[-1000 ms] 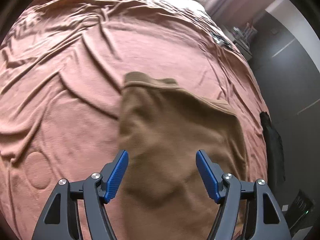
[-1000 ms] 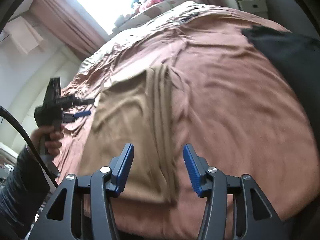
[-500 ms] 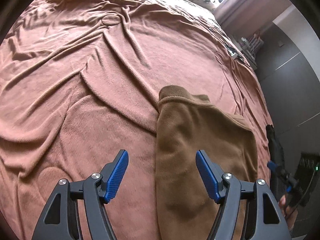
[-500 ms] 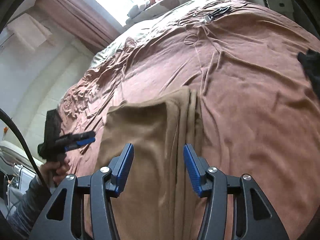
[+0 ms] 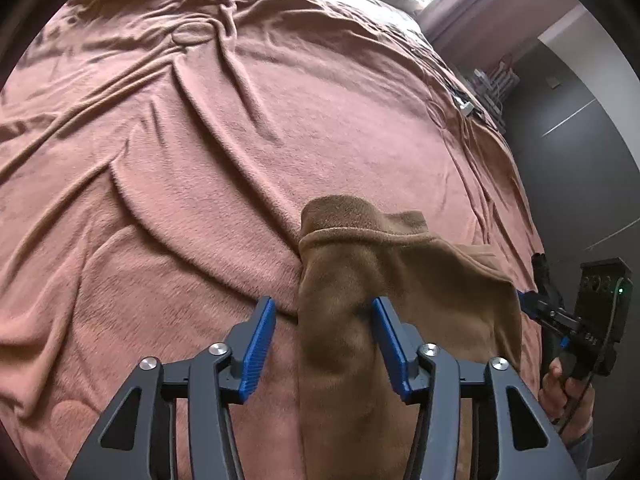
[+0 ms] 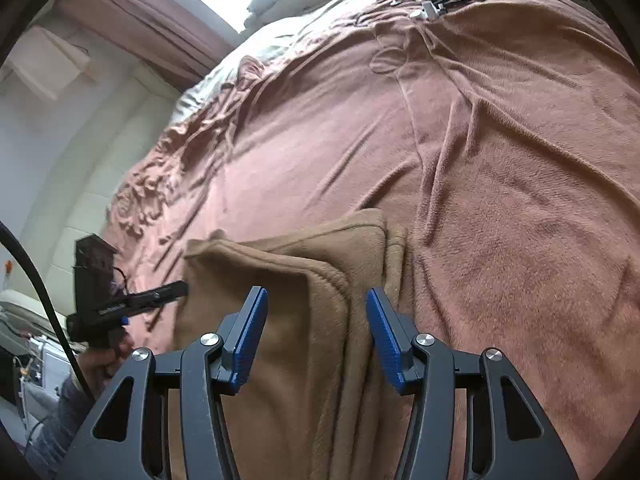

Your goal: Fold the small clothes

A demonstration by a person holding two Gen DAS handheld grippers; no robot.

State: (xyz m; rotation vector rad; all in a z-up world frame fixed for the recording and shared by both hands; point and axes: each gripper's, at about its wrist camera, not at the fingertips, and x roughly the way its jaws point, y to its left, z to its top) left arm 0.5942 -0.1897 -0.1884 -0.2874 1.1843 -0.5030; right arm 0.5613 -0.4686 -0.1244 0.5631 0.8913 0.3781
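Observation:
A tan fleece garment (image 5: 400, 280) lies folded lengthwise on the pink bed cover (image 5: 200, 160). My left gripper (image 5: 324, 340) is open and straddles the garment's left folded edge near its near end. In the right wrist view the same garment (image 6: 288, 280) shows stacked layers along its right side. My right gripper (image 6: 316, 336) is open over those layered edges, with nothing between its pads. Each view shows the other hand-held gripper at the garment's side: the right one (image 5: 560, 316) and the left one (image 6: 132, 304).
The pink cover (image 6: 500, 160) is creased all over. Small objects and a cable (image 6: 440, 0) lie at the far edge of the bed. A dark cloth (image 5: 540, 268) lies by the bed's right edge. A dark wall and shelf (image 5: 492, 84) stand beyond.
Both grippers have dropped lower and come in over the garment's near end, one at each side edge. The left gripper's jaws have narrowed. The garment looks narrower than a second ago.

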